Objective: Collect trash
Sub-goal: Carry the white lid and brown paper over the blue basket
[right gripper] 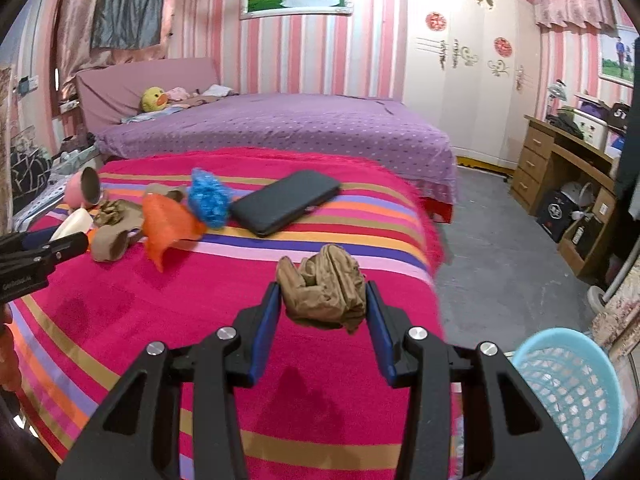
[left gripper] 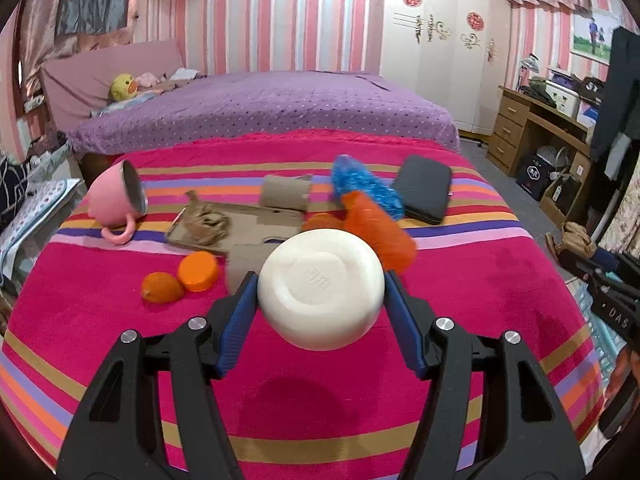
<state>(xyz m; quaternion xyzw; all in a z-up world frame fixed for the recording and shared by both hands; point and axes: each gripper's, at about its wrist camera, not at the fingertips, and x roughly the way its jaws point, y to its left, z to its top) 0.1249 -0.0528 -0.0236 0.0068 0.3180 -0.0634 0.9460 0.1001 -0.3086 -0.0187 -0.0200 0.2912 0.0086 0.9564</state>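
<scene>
Up front, the right gripper (right gripper: pixel 323 300) clamps a crumpled wad of tan stocking fabric (right gripper: pixel 322 294) between its blue pads, a thin, wrinkled, faintly glossy bundle held above the near right part of the striped blanket (right gripper: pixel 280 360). Just beside the gripper's right arm, on the floor, stands a pale blue plastic basket (right gripper: pixel 576 396) with a perforated lattice wall. The left gripper (left gripper: pixel 321 292) is closed on a smooth, cream-white round bowl (left gripper: pixel 320 292), tipped so its embossed base faces the camera, held over the fuzzy magenta blanket. Beyond it lie a flattened cardboard piece (left gripper: pixel 248 228), a cardboard tube (left gripper: pixel 286 192), orange mesh netting (left gripper: pixel 376 232), blue crinkled netting (left gripper: pixel 360 184), an orange (left gripper: pixel 162 288), an orange cap (left gripper: pixel 199 271), a tipped pink mug (left gripper: pixel 116 200) and a dark flat case (left gripper: pixel 424 188).
</scene>
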